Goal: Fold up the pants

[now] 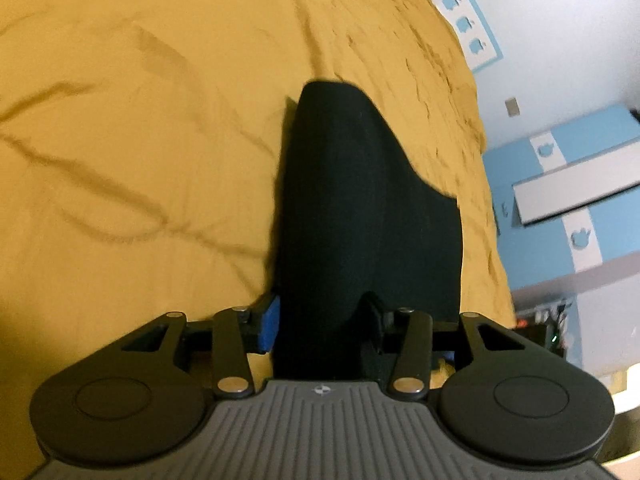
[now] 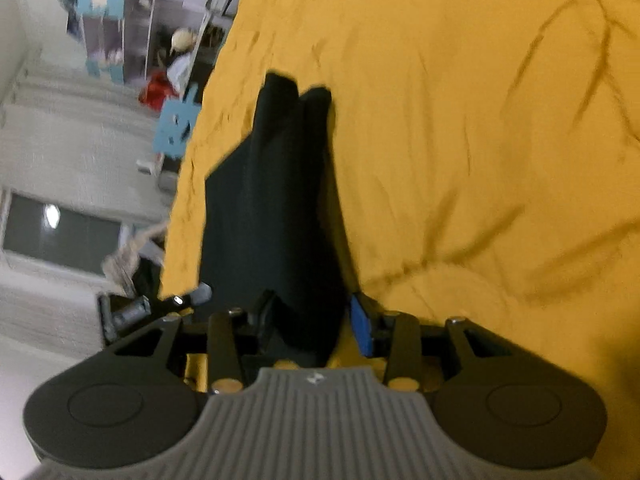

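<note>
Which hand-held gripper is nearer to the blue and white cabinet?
Left. The left hand-held gripper holds the black pants near the bed edge facing the cabinet. The right hand-held gripper shows no cabinet.

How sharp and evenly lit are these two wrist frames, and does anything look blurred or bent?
Left wrist: the black pants read as a near-featureless dark mass, the yellow bedspread is warm-lit with soft crease shadows, and the wall edges curve from the fisheye. Right wrist: the room at left is smeared, the pants have fuzzy edges, and a window reflection glares.
</note>
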`<state>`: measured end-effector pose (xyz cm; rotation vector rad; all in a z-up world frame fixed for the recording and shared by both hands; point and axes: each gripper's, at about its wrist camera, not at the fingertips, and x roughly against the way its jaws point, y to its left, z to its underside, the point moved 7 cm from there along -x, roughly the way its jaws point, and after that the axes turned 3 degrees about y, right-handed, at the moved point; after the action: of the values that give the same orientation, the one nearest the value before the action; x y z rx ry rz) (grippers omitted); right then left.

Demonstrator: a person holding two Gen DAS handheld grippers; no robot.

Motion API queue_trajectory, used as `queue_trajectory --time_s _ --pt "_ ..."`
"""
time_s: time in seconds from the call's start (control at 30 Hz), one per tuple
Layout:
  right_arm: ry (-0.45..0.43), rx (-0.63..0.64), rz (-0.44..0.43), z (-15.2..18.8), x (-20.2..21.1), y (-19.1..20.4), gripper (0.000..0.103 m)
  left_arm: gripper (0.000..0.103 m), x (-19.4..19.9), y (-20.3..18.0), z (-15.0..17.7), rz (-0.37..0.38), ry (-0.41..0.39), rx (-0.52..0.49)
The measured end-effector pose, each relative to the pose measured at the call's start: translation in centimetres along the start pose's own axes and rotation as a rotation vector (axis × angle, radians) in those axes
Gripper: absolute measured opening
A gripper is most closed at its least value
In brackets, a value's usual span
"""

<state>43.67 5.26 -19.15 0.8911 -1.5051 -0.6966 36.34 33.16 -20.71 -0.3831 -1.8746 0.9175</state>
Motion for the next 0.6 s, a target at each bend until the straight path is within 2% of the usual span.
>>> queue_trajectory --time_s 0.07,0.13,0.2,0.27,0.33,0.4,0.5,0.6 --pt "0.015 0.025 0.036 0.2 0.3 0.3 0.034 0.053 0.4 -0.3 0.8 -0.042 0.017 -0.042" --pt "0.027 0.081 0.111 0.0 0.9 1.3 0.034 0.053 0.7 -1.0 1.8 -0.109 0.05 -0.12" --pt "-0.014 0.192 0.191 -0.4 1.9 2.5 0.039 0.053 1.0 -1.9 2.7 -0.171 0.057 -0.201" --pt "-0.105 0.311 0.221 -1.6 3.1 4.6 0.039 0.053 1.3 -2.4 3.0 -0.198 0.053 -0.229" --pt "-0.164 0.4 0.238 -2.9 2.9 6.6 0.039 0.053 1.2 -2.4 2.9 -0.195 0.052 -0.218" --pt "-0.194 0.502 0.281 -4.1 1.5 8.5 0.03 0.053 1.2 -1.9 3.0 -0.189 0.051 -0.2" --pt "-0.183 0.65 0.362 -5.5 -2.3 10.4 0.023 0.053 1.3 -1.5 3.6 -0.183 0.045 -0.181" --pt "-0.188 0.692 0.451 -7.4 -5.2 10.3 0.023 0.053 1.0 -1.5 3.5 -0.169 0.038 -0.172"
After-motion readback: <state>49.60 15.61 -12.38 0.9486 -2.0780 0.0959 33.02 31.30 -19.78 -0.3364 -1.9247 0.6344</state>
